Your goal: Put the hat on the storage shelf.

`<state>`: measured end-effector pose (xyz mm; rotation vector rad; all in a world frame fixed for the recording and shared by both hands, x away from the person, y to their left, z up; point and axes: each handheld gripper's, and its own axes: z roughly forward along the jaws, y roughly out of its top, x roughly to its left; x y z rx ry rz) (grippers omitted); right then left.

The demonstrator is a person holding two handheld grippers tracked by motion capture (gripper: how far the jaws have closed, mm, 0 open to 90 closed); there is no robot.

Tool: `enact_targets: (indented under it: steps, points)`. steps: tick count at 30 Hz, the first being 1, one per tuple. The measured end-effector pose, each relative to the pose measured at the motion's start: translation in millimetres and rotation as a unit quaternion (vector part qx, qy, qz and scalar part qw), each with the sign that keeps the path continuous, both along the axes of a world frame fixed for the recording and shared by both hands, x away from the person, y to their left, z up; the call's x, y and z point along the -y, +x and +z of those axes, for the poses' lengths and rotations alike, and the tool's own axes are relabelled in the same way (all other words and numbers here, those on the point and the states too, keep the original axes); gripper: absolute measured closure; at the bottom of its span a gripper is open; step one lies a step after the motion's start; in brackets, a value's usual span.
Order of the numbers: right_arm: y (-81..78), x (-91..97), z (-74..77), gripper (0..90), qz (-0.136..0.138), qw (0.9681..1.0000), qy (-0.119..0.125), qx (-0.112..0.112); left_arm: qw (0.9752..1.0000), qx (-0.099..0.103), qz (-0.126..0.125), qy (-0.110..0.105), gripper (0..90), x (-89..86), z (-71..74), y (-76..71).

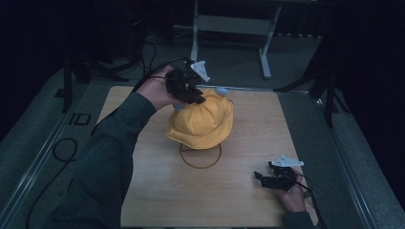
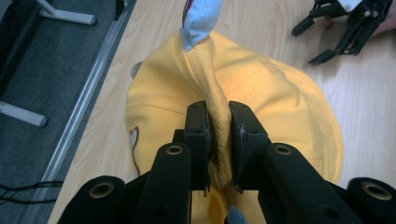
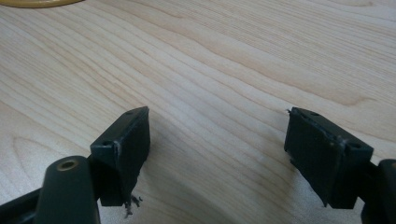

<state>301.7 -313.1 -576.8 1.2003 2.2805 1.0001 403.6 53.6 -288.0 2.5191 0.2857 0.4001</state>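
The left gripper pinches a raised fold of the yellow hat at frame centre, its fingers narrow with cloth between them. The hat, soft stitched cotton with a pale blue tab, sits over a thin wire ring on the wood-grain bench. This looks like the placing step; next comes letting go cleanly. The right gripper, fingers wide and empty, rests at lower right.

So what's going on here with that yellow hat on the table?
A person holds a gripper in each hand at a wooden table. The left gripper pinches a fold of cloth at the top of the yellow hat, which sits raised above a ring-shaped base. The right gripper rests near the table's right edge, jaws wide open with nothing between them.
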Motion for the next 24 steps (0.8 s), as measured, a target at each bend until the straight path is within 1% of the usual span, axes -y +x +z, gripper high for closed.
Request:
enact_targets:
  steps: [4,5,6,7,8,10,12,13,14,15,16,18,19,20,21,22,24]
  points:
    - [0.1,0.0,0.0,22.1,0.0,1.0,0.0,0.0,1.0,0.001,0.004,-0.002,77.9,3.8,-4.0,2.3]
    - [0.1,0.0,0.0,22.1,0.0,1.0,0.0,0.0,1.0,-0.002,0.0,0.003,77.8,6.8,-6.5,2.7]
    - [0.1,0.0,0.0,22.1,0.0,1.0,0.0,0.0,1.0,-0.002,0.0,0.003,77.8,6.8,-6.5,2.7]
    - [0.1,0.0,0.0,22.1,0.0,1.0,0.0,0.0,1.0,-0.003,0.0,0.005,77.7,9.6,-9.4,2.4]
    - [0.1,0.0,0.0,22.1,0.0,1.0,0.0,0.0,1.0,-0.001,0.0,0.007,77.5,10.2,-10.0,2.6]
    - [0.1,0.0,0.0,22.1,0.0,1.0,0.0,0.0,1.0,-0.001,0.002,0.006,76.1,10.6,-10.2,2.5]
    - [0.1,0.0,0.0,22.1,0.0,1.0,0.0,0.001,1.0,-0.002,-0.001,0.001,69.8,10.9,-9.7,1.0]
    - [0.1,0.0,0.0,22.1,0.0,1.0,0.0,0.001,1.0,-0.002,-0.001,0.001,63.5,10.9,-9.7,1.0]
    - [0.1,0.0,0.0,22.1,0.0,1.0,0.0,0.001,0.9999,-0.009,0.007,-0.008,57.6,9.0,-7.3,1.7]
    - [0.1,0.0,0.0,22.1,0.0,1.0,0.0,0.001,0.9999,-0.009,0.007,-0.008,53.5,9.0,-7.3,1.7]
    - [0.1,0.0,0.0,22.1,0.0,1.0,0.0,0.001,0.9998,-0.014,0.009,-0.014,53.5,7.0,-5.3,2.7]
    - [0.1,0.0,0.0,22.1,0.0,1.0,0.0,0.001,0.9993,-0.021,0.015,-0.028,47.8,2.8,-1.0,3.9]
    - [0.0,0.0,0.0,22.1,0.0,1.0,0.0,0.0,0.9983,-0.025,0.018,-0.049,42.9,-1.6,3.5,3.5]
    - [0.1,0.0,0.0,22.1,0.0,1.0,0.0,0.001,0.9979,-0.019,0.019,-0.059,40.3,-3.8,5.7,2.4]
    - [0.0,0.0,0.0,22.1,0.0,1.0,0.0,0.0,0.9979,-0.019,0.019,-0.059,37.8,-3.8,5.7,2.4]
    - [0.0,-0.1,0.0,22.1,0.0,1.0,0.0,0.0,0.9969,-0.016,0.025,-0.073,36.3,-8.0,9.6,1.5]
    - [0.0,0.0,0.0,22.1,0.0,1.0,0.0,0.0,0.9961,-0.01,0.033,-0.082,34.2,-12.6,12.4,0.5]
